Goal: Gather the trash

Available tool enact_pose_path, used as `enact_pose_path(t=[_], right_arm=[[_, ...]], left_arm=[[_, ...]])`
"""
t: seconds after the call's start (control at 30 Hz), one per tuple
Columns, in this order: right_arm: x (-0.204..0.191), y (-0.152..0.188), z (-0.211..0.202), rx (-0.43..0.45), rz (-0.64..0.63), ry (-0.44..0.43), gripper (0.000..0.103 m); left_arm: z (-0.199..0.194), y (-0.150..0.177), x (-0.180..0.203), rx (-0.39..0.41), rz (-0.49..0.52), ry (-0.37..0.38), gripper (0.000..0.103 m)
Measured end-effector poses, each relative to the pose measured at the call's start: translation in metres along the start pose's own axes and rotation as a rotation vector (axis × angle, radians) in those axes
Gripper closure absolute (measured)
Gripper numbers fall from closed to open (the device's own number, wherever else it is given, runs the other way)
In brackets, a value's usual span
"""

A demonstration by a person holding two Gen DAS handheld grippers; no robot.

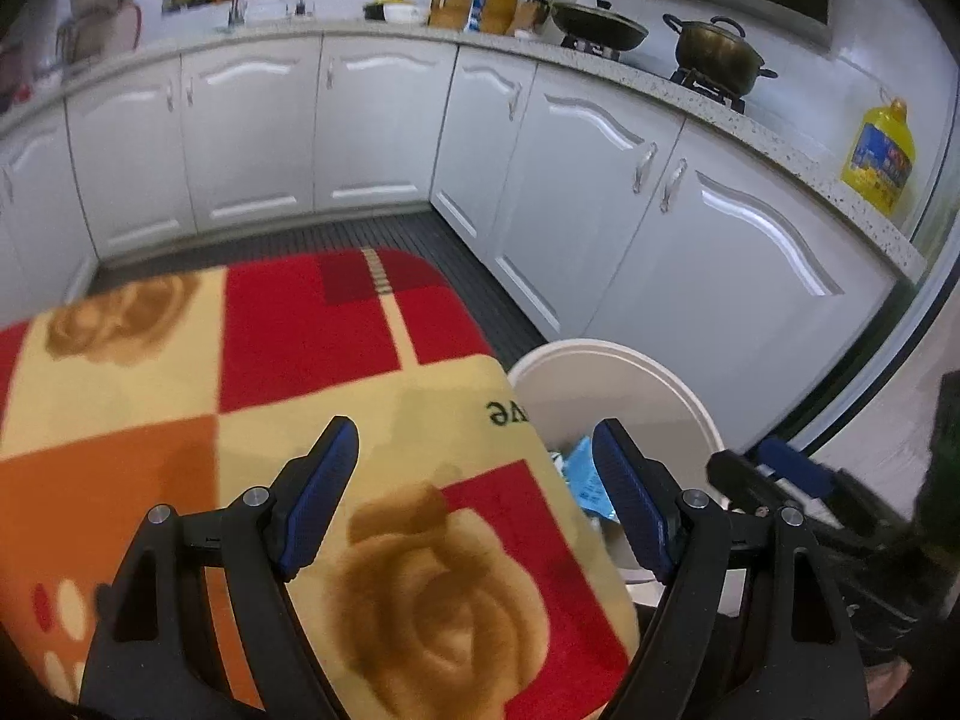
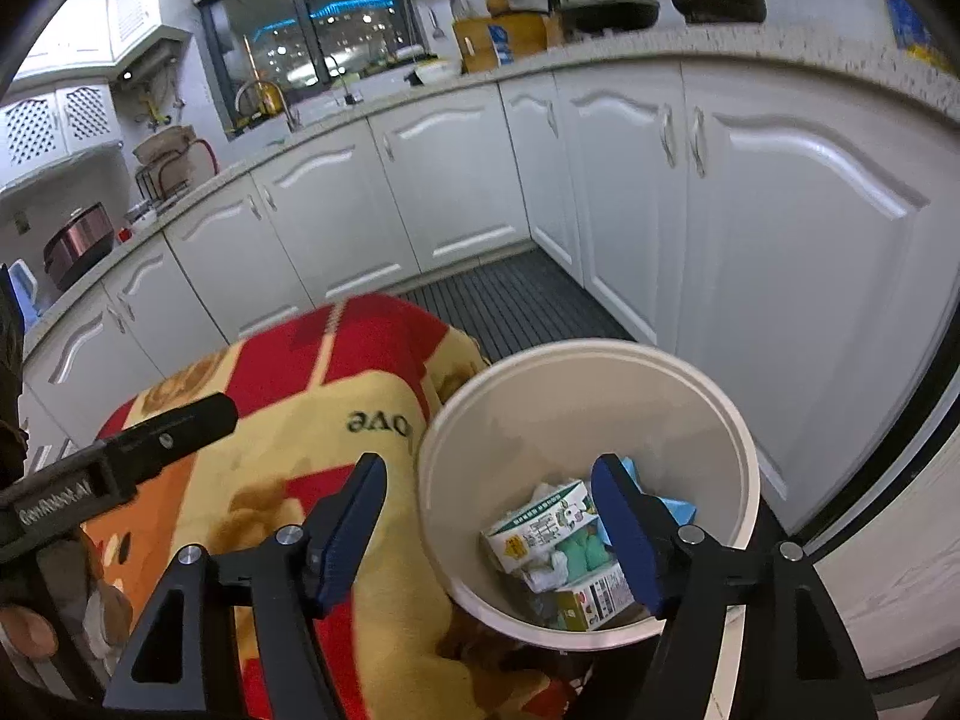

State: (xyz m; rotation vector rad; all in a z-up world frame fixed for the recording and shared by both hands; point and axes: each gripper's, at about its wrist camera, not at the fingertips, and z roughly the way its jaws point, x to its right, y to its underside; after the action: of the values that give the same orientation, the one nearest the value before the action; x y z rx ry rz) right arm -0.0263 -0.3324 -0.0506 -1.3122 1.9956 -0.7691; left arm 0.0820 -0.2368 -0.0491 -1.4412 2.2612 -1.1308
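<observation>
A white round trash bin (image 2: pixel 690 396) stands on the floor right of a table covered with a red, yellow and orange rose-patterned blanket (image 1: pixel 312 360). Inside the bin lie a white and green carton (image 2: pixel 540 525), a second carton (image 2: pixel 591 600), crumpled white paper and blue wrappers (image 2: pixel 675 507). My right gripper (image 2: pixel 489 525) is open and empty, held over the bin's left rim. My left gripper (image 1: pixel 474 492) is open and empty above the blanket's right part; the bin (image 1: pixel 606 384) and a blue wrapper (image 1: pixel 585 474) show past its right finger.
White kitchen cabinets (image 1: pixel 600 168) run along the back and right. The counter carries a dark wok (image 1: pixel 600 27), a pot (image 1: pixel 717 51) and a yellow oil bottle (image 1: pixel 879 156). A dark ribbed mat (image 2: pixel 516 300) covers the floor. The blanket (image 2: pixel 288 420) also shows in the right wrist view.
</observation>
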Motion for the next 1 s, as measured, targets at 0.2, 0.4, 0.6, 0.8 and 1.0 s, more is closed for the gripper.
enact_pose_path(t=[0.2, 0.4, 0.6, 0.8, 1.0], right_arm=[[-0.019, -0.001, -0.024, 0.071, -0.038, 0.014, 0.029], [-0.032, 0.0, -0.041, 0.111, -0.054, 0.018, 0.028], [-0.04, -0.005, -0.056, 0.156, -0.058, 0.019, 0.022], [-0.05, -0.006, -0.07, 0.21, -0.081, 0.036, 0.014], [-0.055, -0.007, -0.078, 0.243, -0.092, 0.042, 0.012]], left_arm=[[-0.027, 0.004, -0.004, 0.066, 0.02, -0.042, 0.023], [-0.052, 0.004, -0.006, 0.124, 0.03, -0.069, 0.023], [-0.071, 0.006, -0.007, 0.171, 0.029, -0.078, 0.023], [-0.087, 0.008, -0.002, 0.219, 0.048, -0.099, 0.023], [-0.097, 0.008, 0.0, 0.249, 0.048, -0.097, 0.023]])
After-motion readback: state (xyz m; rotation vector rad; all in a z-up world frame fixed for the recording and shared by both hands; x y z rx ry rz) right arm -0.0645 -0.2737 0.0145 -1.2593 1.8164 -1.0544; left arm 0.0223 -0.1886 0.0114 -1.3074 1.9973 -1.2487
